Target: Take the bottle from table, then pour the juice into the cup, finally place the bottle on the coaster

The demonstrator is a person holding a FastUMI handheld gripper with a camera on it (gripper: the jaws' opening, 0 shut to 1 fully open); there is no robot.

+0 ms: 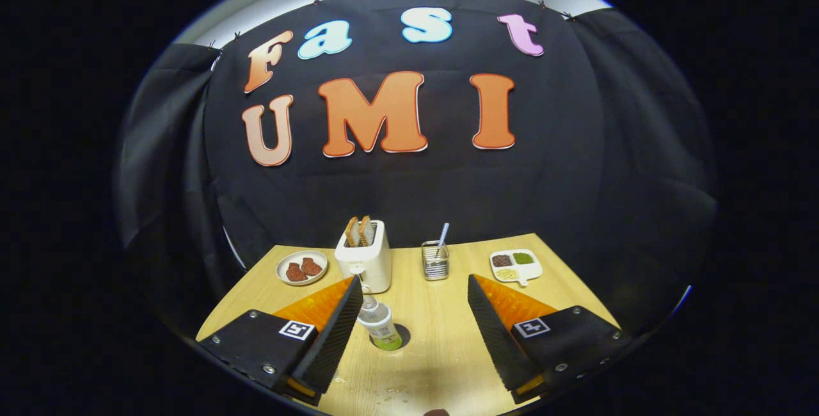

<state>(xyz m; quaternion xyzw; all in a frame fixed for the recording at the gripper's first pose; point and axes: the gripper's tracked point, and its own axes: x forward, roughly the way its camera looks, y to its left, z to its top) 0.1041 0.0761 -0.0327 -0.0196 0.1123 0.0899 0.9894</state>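
The gripper (409, 313) hovers over the wooden counter (441, 352) with its 2 fingers (333, 333) spread wide, released and grasping nothing. The bottle (379, 325) stands upright on a dark round coaster (402, 335) between the fingers, just beside the left one at about 9 o'clock from the midpoint, apart from the right one. Beyond them, at 12 o'clock, sit a white toaster (365, 261) holding toast and a wire holder (435, 261) with a straw. A plate (301, 267) lies at 10 o'clock, a divided tray (516, 264) at 2 o'clock.
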